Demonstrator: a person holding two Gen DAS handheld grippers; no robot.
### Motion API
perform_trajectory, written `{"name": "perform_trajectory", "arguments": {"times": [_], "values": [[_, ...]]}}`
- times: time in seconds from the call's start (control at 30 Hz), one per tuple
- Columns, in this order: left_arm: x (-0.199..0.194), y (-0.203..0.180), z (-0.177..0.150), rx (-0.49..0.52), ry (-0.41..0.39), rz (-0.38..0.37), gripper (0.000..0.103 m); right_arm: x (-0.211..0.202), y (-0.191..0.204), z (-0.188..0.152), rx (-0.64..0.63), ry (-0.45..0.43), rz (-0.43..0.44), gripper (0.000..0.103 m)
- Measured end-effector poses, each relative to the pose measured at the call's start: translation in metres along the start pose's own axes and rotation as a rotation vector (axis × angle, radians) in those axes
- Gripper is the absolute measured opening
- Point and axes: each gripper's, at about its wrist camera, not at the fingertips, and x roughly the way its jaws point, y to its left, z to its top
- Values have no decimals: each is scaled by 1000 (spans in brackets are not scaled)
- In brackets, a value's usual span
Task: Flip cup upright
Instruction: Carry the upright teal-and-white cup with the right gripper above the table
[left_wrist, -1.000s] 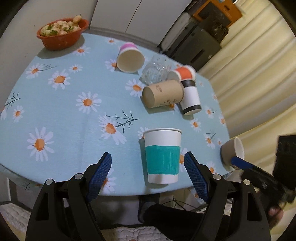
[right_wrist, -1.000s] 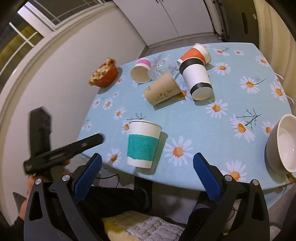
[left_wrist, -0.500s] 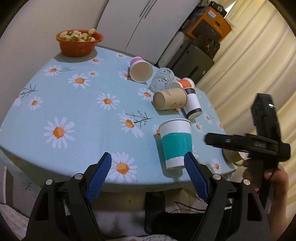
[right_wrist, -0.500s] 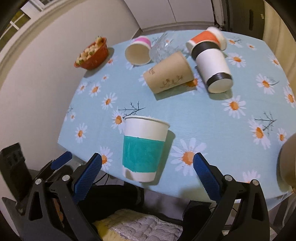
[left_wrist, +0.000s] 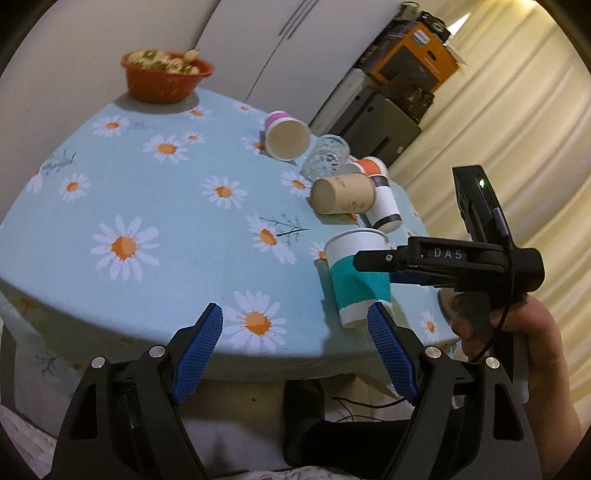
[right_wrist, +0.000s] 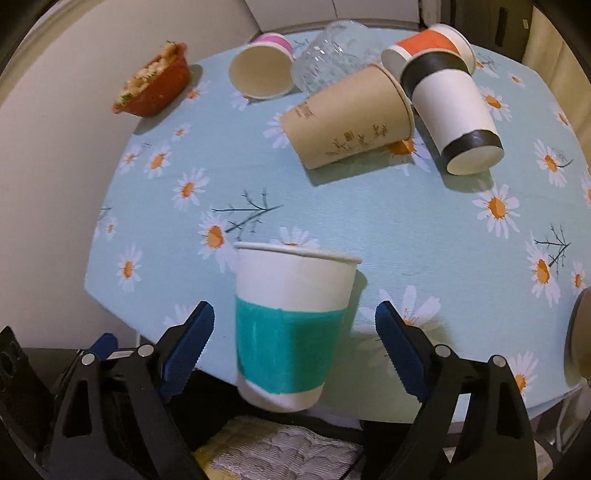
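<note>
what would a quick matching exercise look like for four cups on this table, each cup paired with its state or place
Column 1:
1. teal-banded cup
2. brown cup
3. pink-rimmed cup
4. black-banded cup

Column 2:
A. lying on its side, open mouth facing the camera, near the red bowl
B. standing upright near the table edge
C. lying on its side, against the orange cup
D. lying on its side, printed with small dark marks

Pairs: 1-B, 2-D, 3-A, 4-C

Black gripper (right_wrist: 295, 343) frames, ribbed blue pads (right_wrist: 188, 341), silver screws.
</note>
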Motion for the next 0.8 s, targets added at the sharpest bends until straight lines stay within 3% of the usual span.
{"name": "perform_trajectory", "arguments": {"times": [0.2,0.5,0.8], "values": [[1,11,1,-49,16,-25,79,10,0,5,12,16,-45,69],[-2,8,1,-30,16,-40,79,2,5,5,3,0,-69,68],[-5,7,1,-21,-5,-45,79,-30,21,-9,-54,-128,-78,68]]}}
